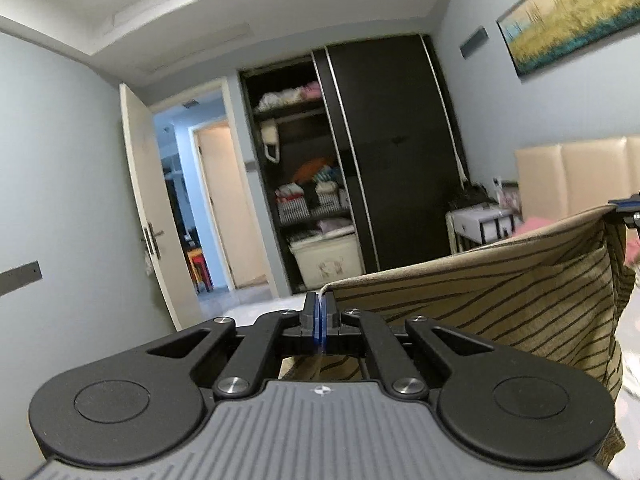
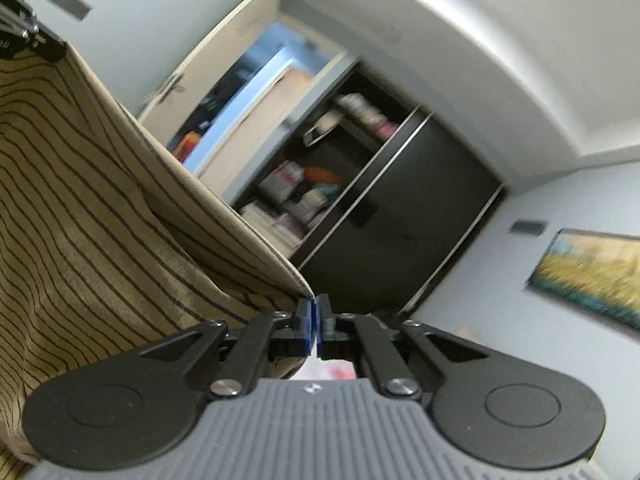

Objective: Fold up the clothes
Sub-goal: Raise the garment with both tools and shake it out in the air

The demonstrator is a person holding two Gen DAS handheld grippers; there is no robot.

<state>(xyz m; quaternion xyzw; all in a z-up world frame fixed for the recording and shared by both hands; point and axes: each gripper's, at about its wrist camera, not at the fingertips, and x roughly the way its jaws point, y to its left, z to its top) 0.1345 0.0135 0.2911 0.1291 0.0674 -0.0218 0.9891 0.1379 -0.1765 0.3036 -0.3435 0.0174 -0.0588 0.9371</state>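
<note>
A tan garment with thin dark stripes (image 1: 500, 296) hangs stretched in the air between my two grippers. My left gripper (image 1: 320, 304) is shut on one corner of its plain band edge. The right gripper shows at the far right of the left wrist view (image 1: 628, 210), holding the other corner. In the right wrist view the garment (image 2: 80, 240) fills the left side, and my right gripper (image 2: 316, 308) is shut on its corner. The left gripper shows at the top left of that view (image 2: 24, 36).
A dark wardrobe (image 1: 380, 152) with one sliding door open shows shelves of folded clothes and a storage bin (image 1: 328, 260). An open white door (image 1: 148, 216) leads to a hallway. A padded headboard (image 1: 580, 176), a bedside unit (image 1: 480, 224) and a wall painting (image 1: 572, 16) are at right.
</note>
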